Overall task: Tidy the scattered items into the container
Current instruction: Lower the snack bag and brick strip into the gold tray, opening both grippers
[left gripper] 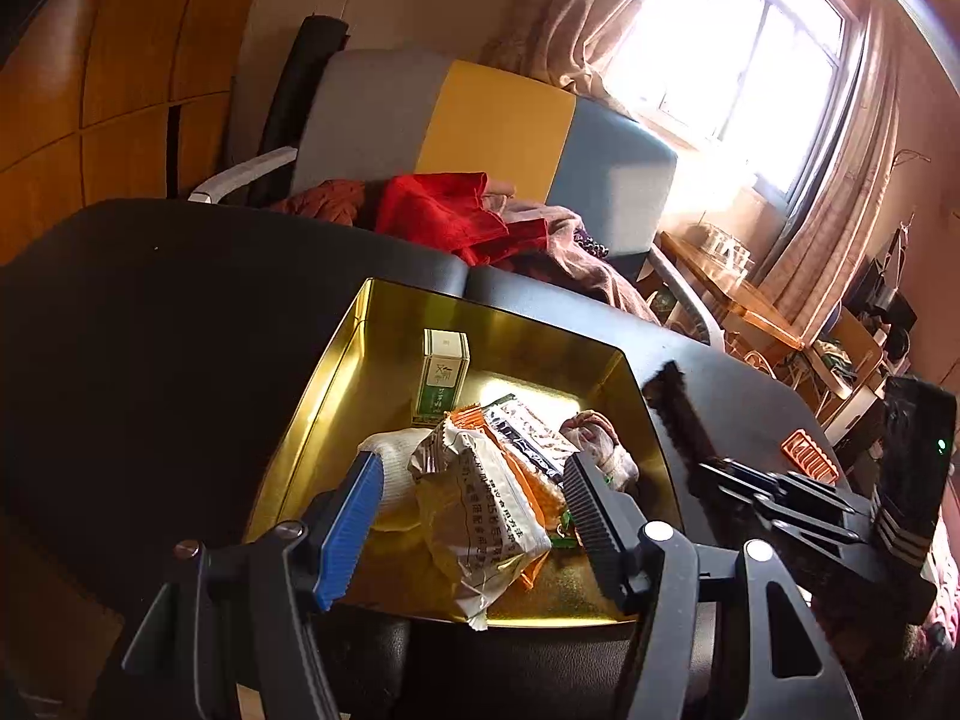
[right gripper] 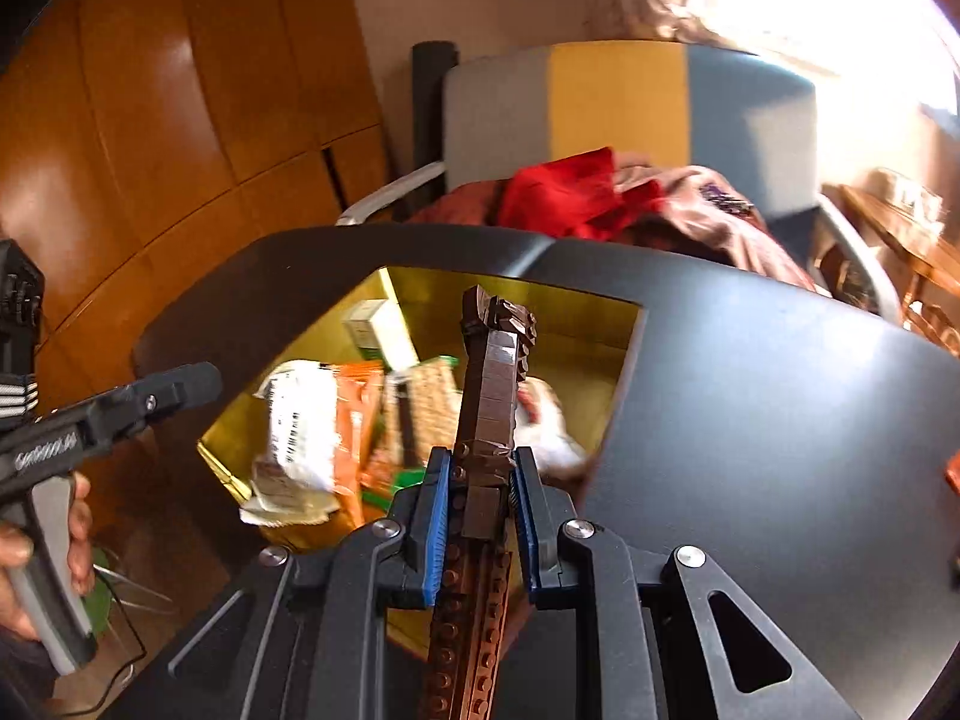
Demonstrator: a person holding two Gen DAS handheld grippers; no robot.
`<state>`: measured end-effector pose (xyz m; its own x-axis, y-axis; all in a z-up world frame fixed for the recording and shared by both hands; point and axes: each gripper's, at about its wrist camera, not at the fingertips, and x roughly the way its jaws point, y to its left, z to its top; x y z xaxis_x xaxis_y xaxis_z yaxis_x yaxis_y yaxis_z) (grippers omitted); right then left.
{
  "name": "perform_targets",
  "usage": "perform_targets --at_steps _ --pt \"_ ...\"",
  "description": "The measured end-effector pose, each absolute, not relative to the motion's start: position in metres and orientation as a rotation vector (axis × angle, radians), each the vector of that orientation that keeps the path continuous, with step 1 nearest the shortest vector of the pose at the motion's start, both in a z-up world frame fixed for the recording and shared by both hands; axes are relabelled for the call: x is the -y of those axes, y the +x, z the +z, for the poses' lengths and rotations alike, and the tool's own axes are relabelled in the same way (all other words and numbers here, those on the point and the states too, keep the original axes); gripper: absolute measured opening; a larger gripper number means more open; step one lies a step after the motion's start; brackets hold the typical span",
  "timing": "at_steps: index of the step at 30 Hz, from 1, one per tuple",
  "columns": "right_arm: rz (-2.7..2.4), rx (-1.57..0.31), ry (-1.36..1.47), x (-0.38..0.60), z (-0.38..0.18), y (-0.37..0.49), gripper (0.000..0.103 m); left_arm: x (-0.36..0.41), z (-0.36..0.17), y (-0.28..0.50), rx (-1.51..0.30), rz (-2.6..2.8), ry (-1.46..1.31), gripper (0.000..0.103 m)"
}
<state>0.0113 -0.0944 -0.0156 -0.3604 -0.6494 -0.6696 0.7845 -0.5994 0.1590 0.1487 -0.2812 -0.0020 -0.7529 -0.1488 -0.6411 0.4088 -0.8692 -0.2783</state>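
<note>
- Gold tin container (left gripper: 336, 384) gleams on a black table (left gripper: 150, 312).
- Brown studded brick-built model (right gripper: 495, 384) sits between blue ribbed pads (right gripper: 435, 516).
- Snack packet (left gripper: 480, 516) is silver-white with orange edges and dark print.
- Small box (left gripper: 441, 375) is white and green.
- Sofa (left gripper: 498, 120) is grey, yellow and blue; cloth (left gripper: 444, 210) is red.

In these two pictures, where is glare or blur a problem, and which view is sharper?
Left wrist view: sharper; the window is blown out white, and a bright glare patch lies on the gold tin floor. Right wrist view: the snack packets in the tin are motion-blurred, the upper right corner is washed out, but the brown brick piece in the right tool stays clear.
</note>
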Motion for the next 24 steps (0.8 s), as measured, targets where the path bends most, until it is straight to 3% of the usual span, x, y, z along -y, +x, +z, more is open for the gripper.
perform_targets --at_steps 24 --pt "-1.975 -0.325 1.041 0.161 -0.056 -0.015 0.023 0.269 -0.004 0.15 -0.551 -2.632 0.942 0.064"
